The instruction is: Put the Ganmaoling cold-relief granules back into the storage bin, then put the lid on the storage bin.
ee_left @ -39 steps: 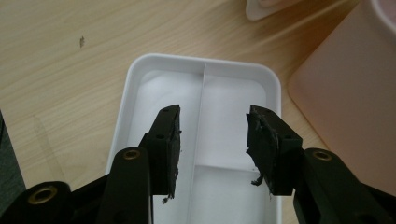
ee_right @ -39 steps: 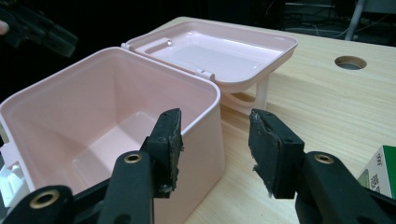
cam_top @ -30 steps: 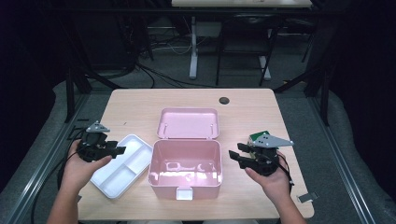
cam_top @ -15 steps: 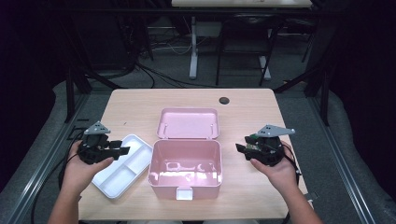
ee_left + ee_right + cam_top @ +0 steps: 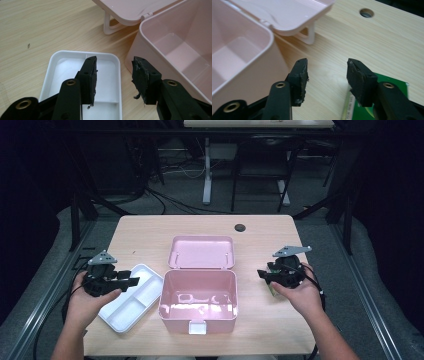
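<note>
Right gripper: jaws half apart, empty, above bare wood-grain table; flat green packet beneath. Left gripper: apart, over white divided tray. Glossy pink box open.

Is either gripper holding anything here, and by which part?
Nothing is held: the left gripper and right gripper both stand open with empty jaws.

On your worktop the open box sits in the middle, its lid lying back flat behind it. The divided tray lies just left of the box, under your left gripper. The flat packet lies right of the box, beneath your right gripper. A cable hole sits behind the lid.
</note>
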The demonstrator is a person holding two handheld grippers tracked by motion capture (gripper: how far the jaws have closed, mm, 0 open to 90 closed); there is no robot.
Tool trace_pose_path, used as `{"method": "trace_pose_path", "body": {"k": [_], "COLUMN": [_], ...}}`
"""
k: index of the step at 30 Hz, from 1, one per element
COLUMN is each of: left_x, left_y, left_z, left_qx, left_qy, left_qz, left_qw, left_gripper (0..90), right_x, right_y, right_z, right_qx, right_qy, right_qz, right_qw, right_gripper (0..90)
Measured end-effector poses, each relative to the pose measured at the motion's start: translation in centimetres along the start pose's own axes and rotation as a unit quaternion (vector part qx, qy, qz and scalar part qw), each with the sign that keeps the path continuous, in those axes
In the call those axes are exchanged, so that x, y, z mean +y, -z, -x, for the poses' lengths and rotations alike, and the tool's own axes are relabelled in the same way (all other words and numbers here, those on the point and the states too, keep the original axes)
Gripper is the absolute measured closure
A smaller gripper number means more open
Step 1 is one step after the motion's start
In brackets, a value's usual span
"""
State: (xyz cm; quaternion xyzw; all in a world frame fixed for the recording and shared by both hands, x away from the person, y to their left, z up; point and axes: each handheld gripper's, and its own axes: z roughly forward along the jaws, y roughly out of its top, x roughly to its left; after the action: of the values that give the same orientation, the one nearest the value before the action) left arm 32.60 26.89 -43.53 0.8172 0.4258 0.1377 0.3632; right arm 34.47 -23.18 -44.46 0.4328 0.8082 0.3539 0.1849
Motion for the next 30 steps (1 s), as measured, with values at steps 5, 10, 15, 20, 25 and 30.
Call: {"method": "trace_pose_path", "body": {"k": [5,10,15,20,25,30], "left_x": [0.1,0.2,0.2,0.2,0.2,0.1], "left_y": [0.2,0.3,0.4,0.6,0.8,0.8], "left_z": [0.0,0.1,0.1,0.0,0.0,0.0], "left_qx": [-0.002,-0.002,-0.005,-0.005,-0.006,-0.007], "left_qy": [0.001,0.0,-0.001,0.002,0.003,0.005], "left_qz": [0.005,0.006,0.008,0.018,0.018,0.02], "left_qw": [1.0,1.0,1.0,0.9998,0.9998,0.9998], "left_gripper": [54.9,54.6,54.4,54.3,54.2,54.2], "right_x": [0.8,1.3,1.4,1.4,1.3,1.0], "right_y": [-0.8,-1.5,-2.2,-2.7,-3.1,-3.6], "right_z": [1.0,2.3,3.5,4.3,5.2,6.0], "right_qx": [-0.022,-0.045,-0.048,-0.067,-0.066,-0.068], "right_qy": [-0.007,-0.013,-0.029,-0.035,-0.051,-0.066], "right_qz": [-0.05,-0.07,-0.091,-0.108,-0.122,-0.144], "right_qw": [0.9985,0.9965,0.9943,0.9913,0.9889,0.985], "right_gripper": [42.8,33.4,26.8,20.7,19.2,19.1]}}
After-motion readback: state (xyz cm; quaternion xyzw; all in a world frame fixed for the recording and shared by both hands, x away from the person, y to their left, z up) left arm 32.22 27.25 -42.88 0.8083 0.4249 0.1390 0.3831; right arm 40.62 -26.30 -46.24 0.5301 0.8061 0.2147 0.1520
